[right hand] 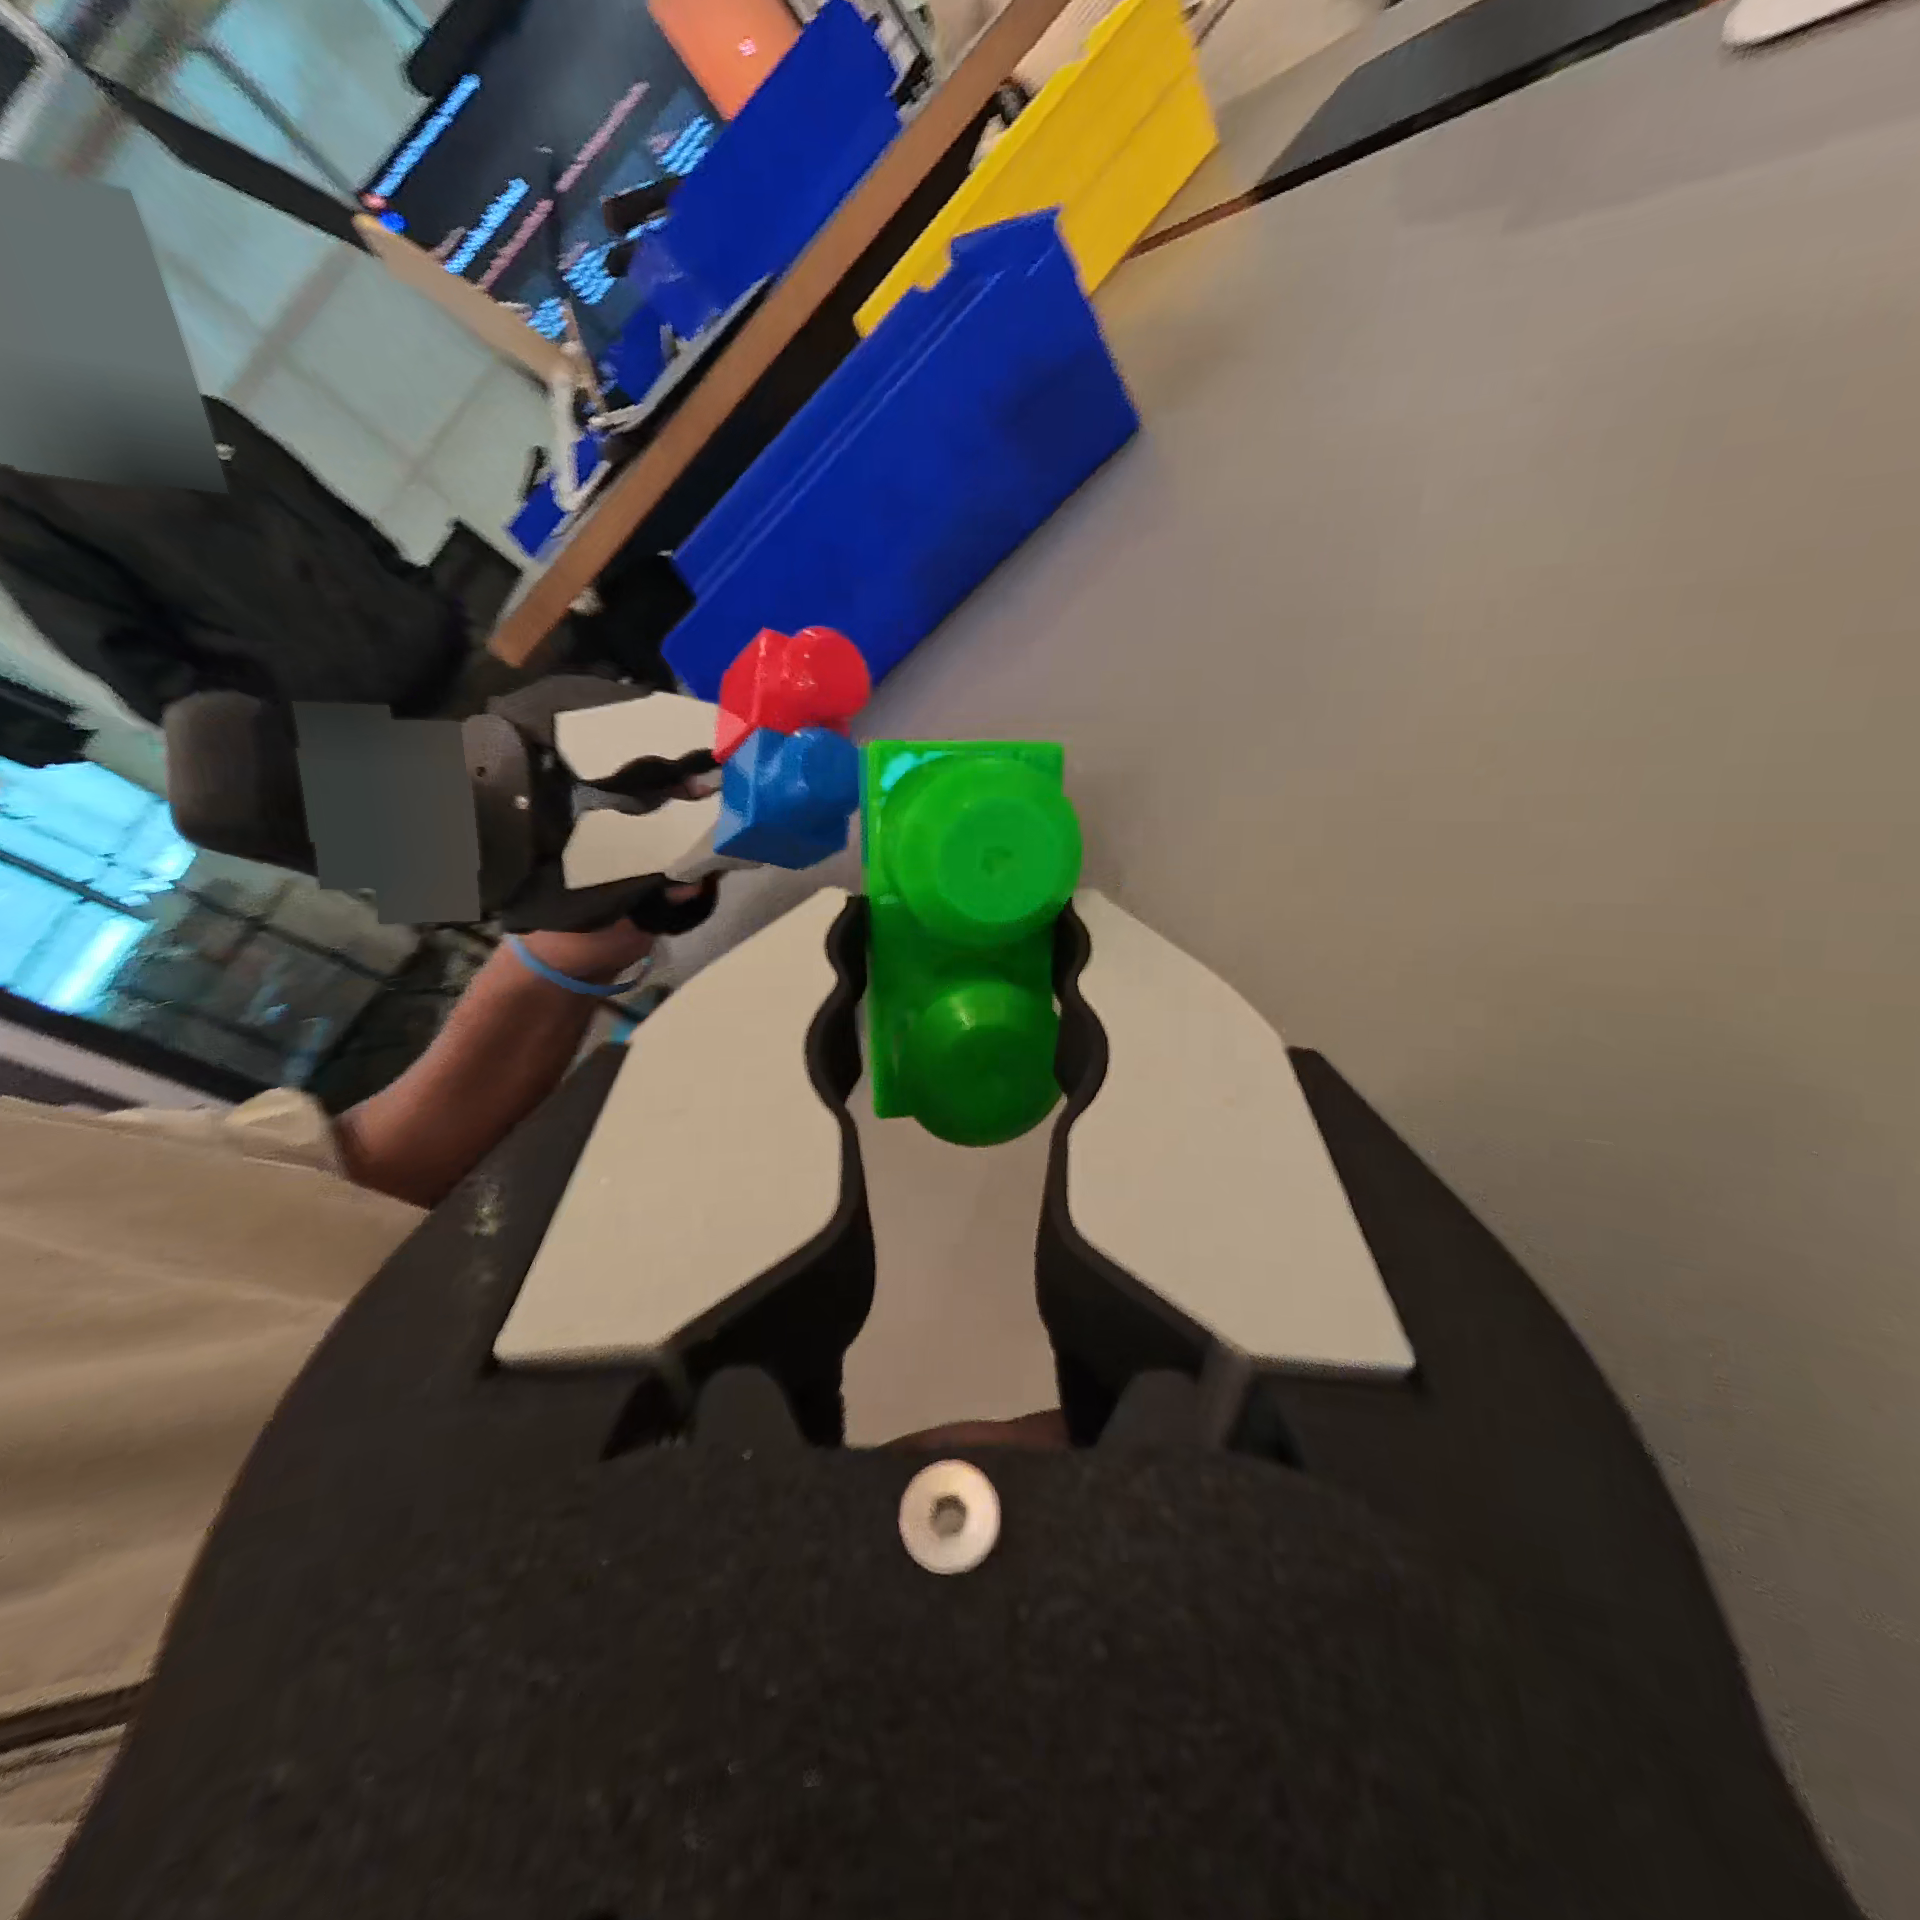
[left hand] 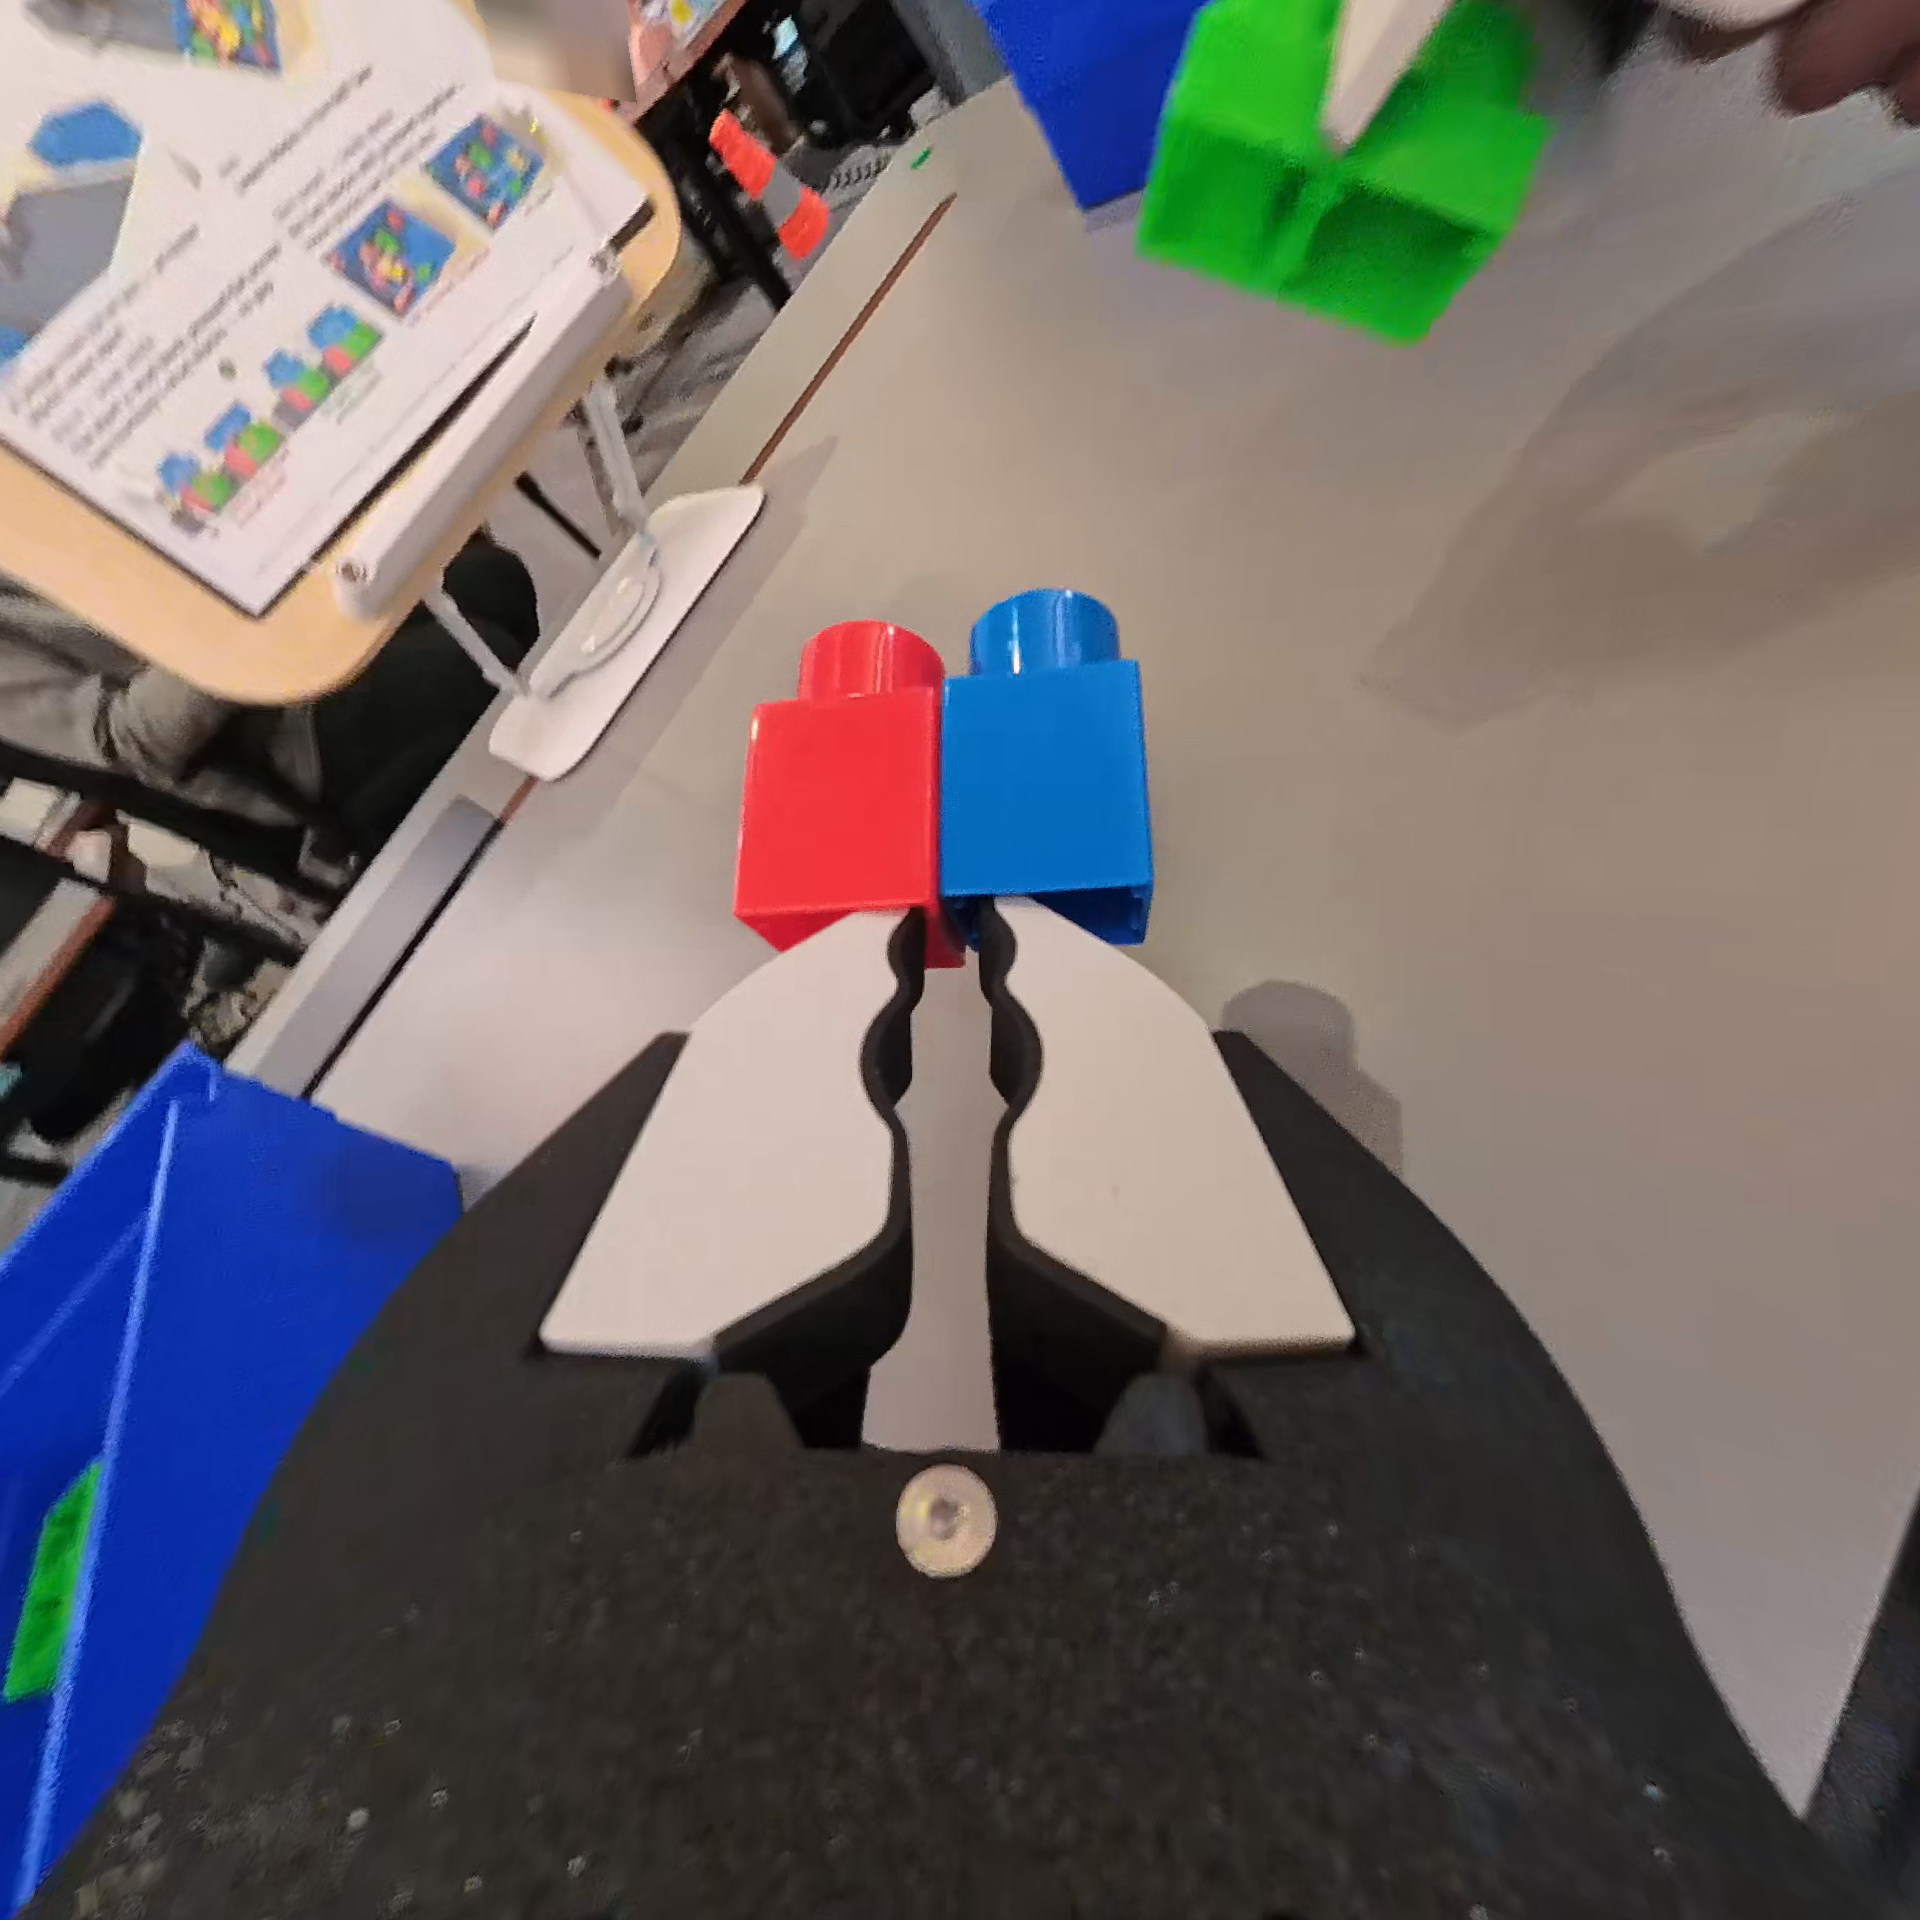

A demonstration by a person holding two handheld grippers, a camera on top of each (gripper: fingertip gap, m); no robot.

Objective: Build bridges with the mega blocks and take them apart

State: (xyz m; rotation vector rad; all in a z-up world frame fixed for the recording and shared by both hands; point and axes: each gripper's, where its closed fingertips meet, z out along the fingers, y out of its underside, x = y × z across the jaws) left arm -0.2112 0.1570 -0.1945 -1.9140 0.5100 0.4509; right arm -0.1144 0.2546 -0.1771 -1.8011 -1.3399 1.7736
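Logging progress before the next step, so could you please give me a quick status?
Left claw shut on red block and blue block. Right claw shut on green block, airborne. Nothing between.

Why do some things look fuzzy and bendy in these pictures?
In the left wrist view, the red block and blue block are sharp, while the green block and instruction sheet are smeared. In the right wrist view, the green block is fairly sharp, the background blurry. Both wide-angle views bend and tilt the table edges.
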